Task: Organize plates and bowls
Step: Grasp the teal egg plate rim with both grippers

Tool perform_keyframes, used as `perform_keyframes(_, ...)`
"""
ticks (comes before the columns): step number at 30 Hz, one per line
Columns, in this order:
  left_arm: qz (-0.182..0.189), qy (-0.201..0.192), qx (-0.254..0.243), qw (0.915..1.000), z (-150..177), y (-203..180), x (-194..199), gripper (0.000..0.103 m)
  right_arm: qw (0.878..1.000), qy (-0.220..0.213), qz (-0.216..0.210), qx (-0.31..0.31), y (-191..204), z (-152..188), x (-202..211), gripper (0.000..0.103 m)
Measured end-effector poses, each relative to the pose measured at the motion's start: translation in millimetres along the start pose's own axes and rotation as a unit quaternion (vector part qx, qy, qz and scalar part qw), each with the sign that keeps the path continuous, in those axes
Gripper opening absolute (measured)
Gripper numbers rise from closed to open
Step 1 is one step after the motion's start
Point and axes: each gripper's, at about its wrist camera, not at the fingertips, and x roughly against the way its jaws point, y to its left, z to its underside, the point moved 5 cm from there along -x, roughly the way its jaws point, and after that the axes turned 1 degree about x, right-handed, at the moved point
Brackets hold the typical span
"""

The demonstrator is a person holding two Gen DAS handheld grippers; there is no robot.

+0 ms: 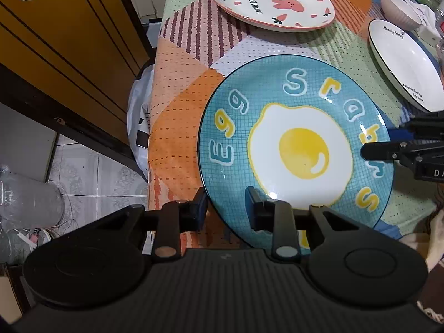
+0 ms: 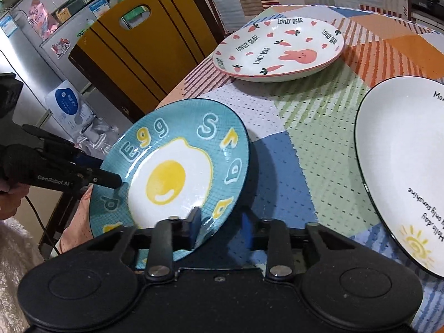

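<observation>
A blue plate with a fried egg picture [image 1: 297, 149] [image 2: 177, 177] is tilted up off the patchwork tablecloth near the table's left edge. My left gripper [image 1: 226, 208] straddles its near rim, one finger over and one under, jaws a plate-rim apart. My right gripper [image 2: 219, 227] straddles the opposite rim the same way; it shows in the left wrist view [image 1: 377, 149]. A white plate with pink rabbit and carrots [image 1: 270, 0] [image 2: 280, 50] lies farther back. A white dark-rimmed plate with a sun [image 1: 405, 63] [image 2: 402, 166] lies to the right.
A pale ribbed bowl [image 1: 399, 8] stands at the far right. A yellow and brown chair [image 1: 61, 55] [image 2: 138, 50] stands against the table's left side. A white bag [image 1: 138, 116] hangs by the table edge. Plastic clutter [image 1: 27, 202] lies on the tiled floor.
</observation>
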Motion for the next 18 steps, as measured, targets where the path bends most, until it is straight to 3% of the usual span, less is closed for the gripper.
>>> perform_keyframes(6, -0.002, -0.010, 0.033, 0.9994, 2.4, 0.9, -1.0, 0.030, 1.000, -0.010, -0.004, 0.003, 1.7, 1.5, 0.5, 0.023)
perform_keyframes(10, -0.010, 0.002, 0.054, 0.9985, -3.4, -2.1, -5.5, 0.037, 1.000, -0.012, -0.008, -0.005, -1.1, 0.5, -1.4, 0.022)
perform_keyframes(15, 0.012, -0.007, 0.083, 0.9965, -1.7, 2.3, -6.6, 0.040, 1.000, -0.007, -0.008, -0.013, -2.1, -0.8, -1.8, 0.022)
perform_keyframes(18, 0.021, -0.025, 0.072, 0.9969, 4.5, 1.1, -3.9, 0.037, 1.000, -0.009, -0.006, -0.009, -0.6, -1.0, -1.6, 0.022)
